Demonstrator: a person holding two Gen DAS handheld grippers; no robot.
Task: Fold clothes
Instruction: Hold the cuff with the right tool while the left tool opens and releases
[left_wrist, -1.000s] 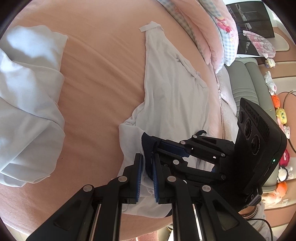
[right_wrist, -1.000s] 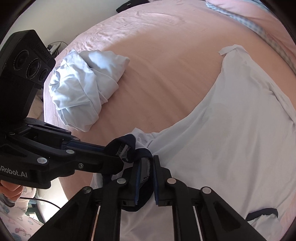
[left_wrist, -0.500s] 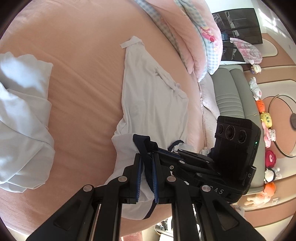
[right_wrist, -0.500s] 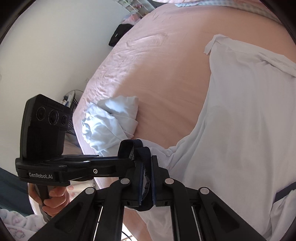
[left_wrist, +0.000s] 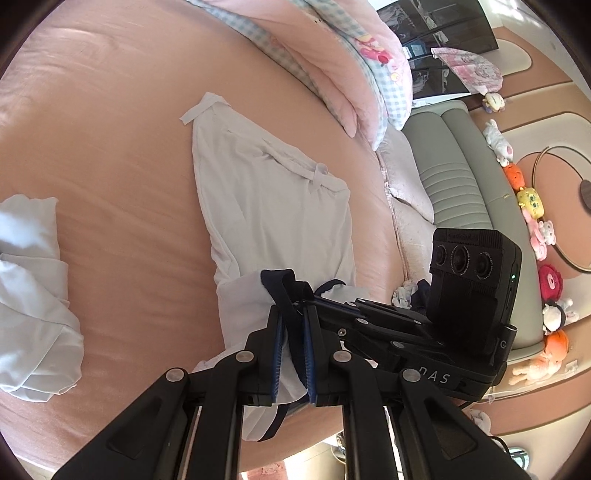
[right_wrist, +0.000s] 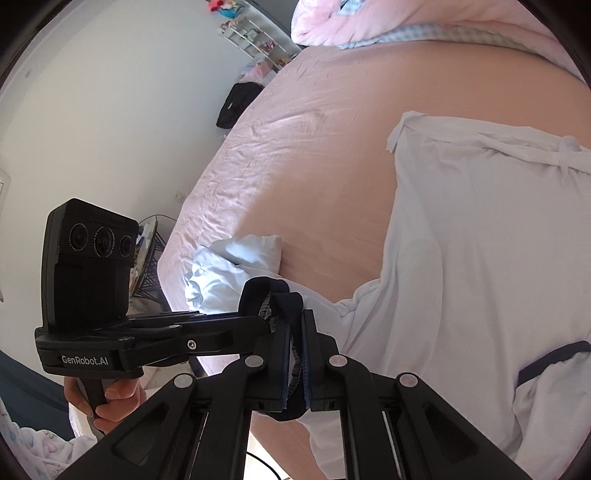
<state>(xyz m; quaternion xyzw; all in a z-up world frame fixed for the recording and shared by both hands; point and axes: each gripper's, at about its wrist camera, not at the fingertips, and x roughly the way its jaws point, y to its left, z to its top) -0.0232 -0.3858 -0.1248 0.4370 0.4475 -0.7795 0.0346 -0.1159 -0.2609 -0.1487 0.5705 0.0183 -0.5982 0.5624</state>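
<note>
i take the white garment as my landmark; it lies spread on the pink bed, its far end flat and its near end lifted. to the left of the garment a crumpled pale blue garment waits in a heap, not folded. at the near edge of the white garment my left hand-held gripper is pressed together and pinches the dark blue trim with white cloth between the pads. just beside it, on the right, my right hand-held gripper is also pressed together on the same dark trim. right of the garment are the pillows and a row of soft toys. i judge the fold is only starting: both grips are taken, but the near edge is not yet carried over the far part. after this, the blue heap is left to do.
</note>
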